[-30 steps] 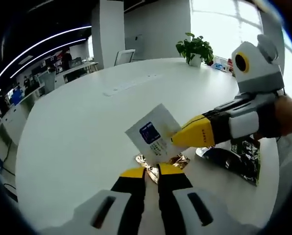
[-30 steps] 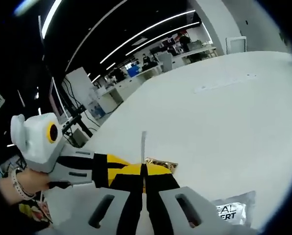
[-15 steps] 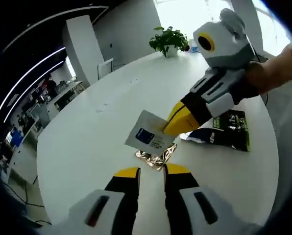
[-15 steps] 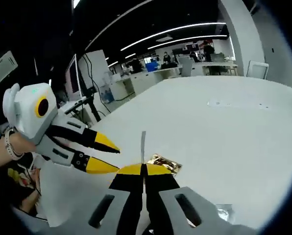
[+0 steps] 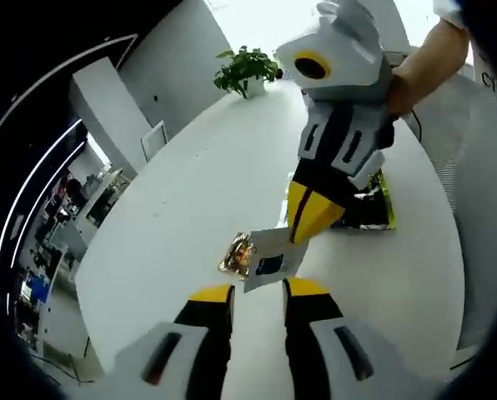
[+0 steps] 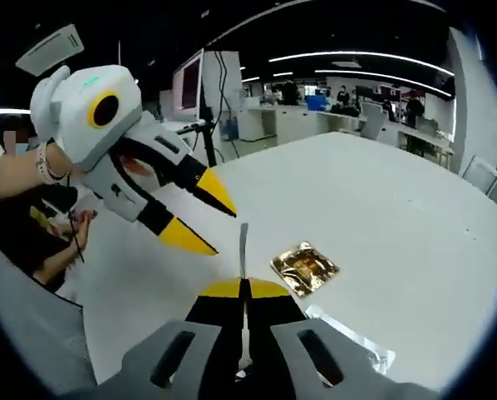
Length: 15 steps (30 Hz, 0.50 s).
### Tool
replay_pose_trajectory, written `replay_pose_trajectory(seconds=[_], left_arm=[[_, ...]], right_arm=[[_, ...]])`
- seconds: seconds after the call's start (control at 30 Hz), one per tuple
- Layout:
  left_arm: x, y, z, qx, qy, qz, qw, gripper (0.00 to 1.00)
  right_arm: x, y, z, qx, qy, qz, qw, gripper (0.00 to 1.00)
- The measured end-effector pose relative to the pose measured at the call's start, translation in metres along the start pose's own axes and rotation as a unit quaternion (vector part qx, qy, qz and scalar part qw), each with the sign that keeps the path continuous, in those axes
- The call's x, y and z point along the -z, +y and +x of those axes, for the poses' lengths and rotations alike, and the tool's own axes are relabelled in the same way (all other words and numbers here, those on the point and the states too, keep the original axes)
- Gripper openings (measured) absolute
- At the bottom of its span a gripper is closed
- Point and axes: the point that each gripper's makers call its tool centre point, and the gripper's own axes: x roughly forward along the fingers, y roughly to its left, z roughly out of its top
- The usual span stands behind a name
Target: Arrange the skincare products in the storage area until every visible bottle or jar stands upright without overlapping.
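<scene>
My right gripper (image 6: 244, 287) is shut on a thin white sachet (image 6: 243, 246), seen edge-on above its jaws. In the left gripper view the right gripper (image 5: 303, 229) comes down from the upper right, and the white sachet (image 5: 269, 260) with a blue square hangs from its yellow tips. My left gripper (image 5: 259, 292) is open with nothing between its jaws, just below that sachet. From the right gripper view the left gripper (image 6: 215, 229) stands at the left, jaws spread. A gold foil sachet (image 5: 238, 254) (image 6: 305, 265) lies flat on the white table (image 5: 173, 200).
A dark green packet (image 5: 367, 208) lies on the table behind the right gripper. A silvery packet (image 6: 348, 337) lies beside my right jaws. A potted plant (image 5: 244, 71) stands at the far table edge. A person's arm (image 5: 424, 58) holds the right gripper. Desks and monitors stand beyond the table.
The left gripper went from shut to open and drew back. Both views have risen and tilted. The right gripper has kept its hold on the white sachet, now lower and nearer the left jaws.
</scene>
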Motion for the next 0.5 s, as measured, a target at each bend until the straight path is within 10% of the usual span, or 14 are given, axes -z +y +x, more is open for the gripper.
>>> replay_pose_trajectory(seconds=[0.5], left_arm=[[0.002,-0.049,0.002,0.098,-0.024,0.015,0.9948,0.12]], right_arm=[[0.017,0.038,-0.016,-0.083,0.03,-0.091,0.992,0.01]])
